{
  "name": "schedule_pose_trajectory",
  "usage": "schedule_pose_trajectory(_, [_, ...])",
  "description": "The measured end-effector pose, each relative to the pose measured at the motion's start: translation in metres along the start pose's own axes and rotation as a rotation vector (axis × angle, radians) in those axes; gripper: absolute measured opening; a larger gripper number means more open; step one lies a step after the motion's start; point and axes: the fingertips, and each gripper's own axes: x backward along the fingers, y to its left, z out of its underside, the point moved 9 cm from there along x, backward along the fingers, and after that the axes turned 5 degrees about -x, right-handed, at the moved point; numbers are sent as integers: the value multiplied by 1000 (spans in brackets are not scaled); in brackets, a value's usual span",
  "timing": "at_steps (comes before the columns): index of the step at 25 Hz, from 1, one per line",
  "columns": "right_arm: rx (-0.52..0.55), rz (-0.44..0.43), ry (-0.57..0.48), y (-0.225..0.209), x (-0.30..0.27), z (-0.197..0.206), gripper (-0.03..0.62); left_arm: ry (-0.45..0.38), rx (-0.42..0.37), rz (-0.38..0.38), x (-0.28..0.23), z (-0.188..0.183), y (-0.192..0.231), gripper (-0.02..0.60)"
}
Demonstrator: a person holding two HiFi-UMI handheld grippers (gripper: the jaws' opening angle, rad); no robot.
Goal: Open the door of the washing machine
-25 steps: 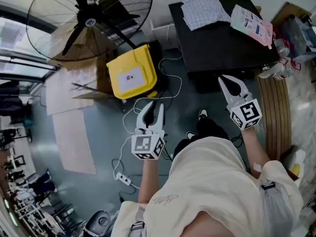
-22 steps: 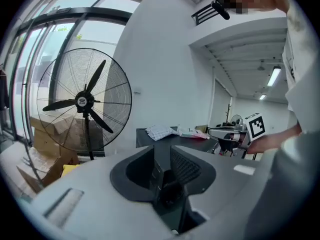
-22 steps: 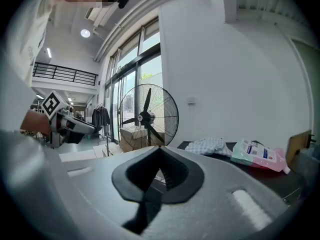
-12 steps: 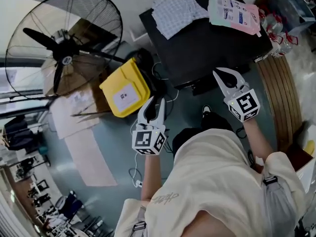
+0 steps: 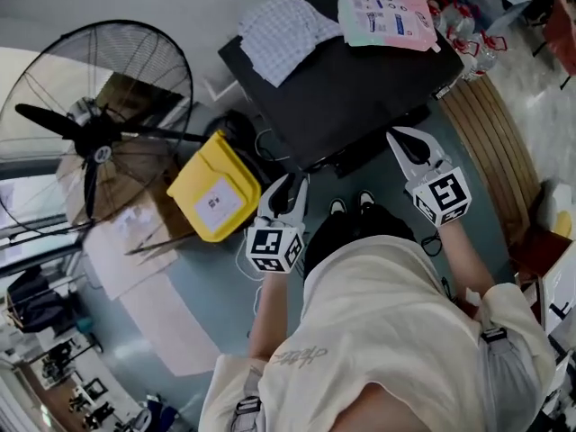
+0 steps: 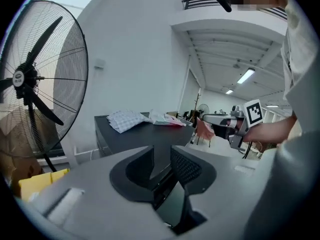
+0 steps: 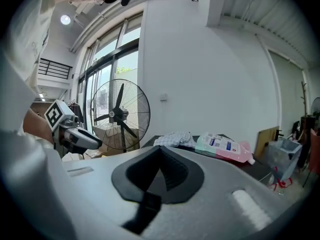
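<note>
The washing machine (image 5: 360,88) is a black box seen from above; its front and door are hidden in the head view. A checked cloth (image 5: 283,25) and a pink and green pouch (image 5: 387,18) lie on its top. My left gripper (image 5: 286,189) hangs open just short of its near left corner, nothing between the jaws. My right gripper (image 5: 407,144) is shut and empty at its near right corner. In the left gripper view the open left gripper (image 6: 162,153) points at the washing machine (image 6: 135,134). In the right gripper view the right gripper (image 7: 160,153) has its tips touching.
A large standing fan (image 5: 94,138) and a yellow box (image 5: 216,196) stand left of the machine, with cardboard sheets (image 5: 135,259) and cables (image 5: 247,241) on the floor. A slatted wooden panel (image 5: 490,142) lies to the right. The person's shoes (image 5: 346,207) stand close to the machine.
The machine has come nearer in the head view and both grippers now sit at its near edge. The fan and the yellow box have slid left and down in the picture.
</note>
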Motion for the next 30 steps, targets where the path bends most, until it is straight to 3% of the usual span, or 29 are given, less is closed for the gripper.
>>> schedule_pose_trajectory(10, [-49,227,35,41,49,17,2,104,-153,259,-25,40,-6,123])
schedule_pose_trajectory(17, [-83,354,99,61,82,41,2,256,-157,381,-75,106,-17,126])
schedule_pose_trajectory(24, [-136,473,177,64,116,60,2,373,-181,425,-135,170,-24,129])
schedule_pose_trajectory(30, [-164,524,246,75,138,71,2,462,-206,385,-180,223,-28,127])
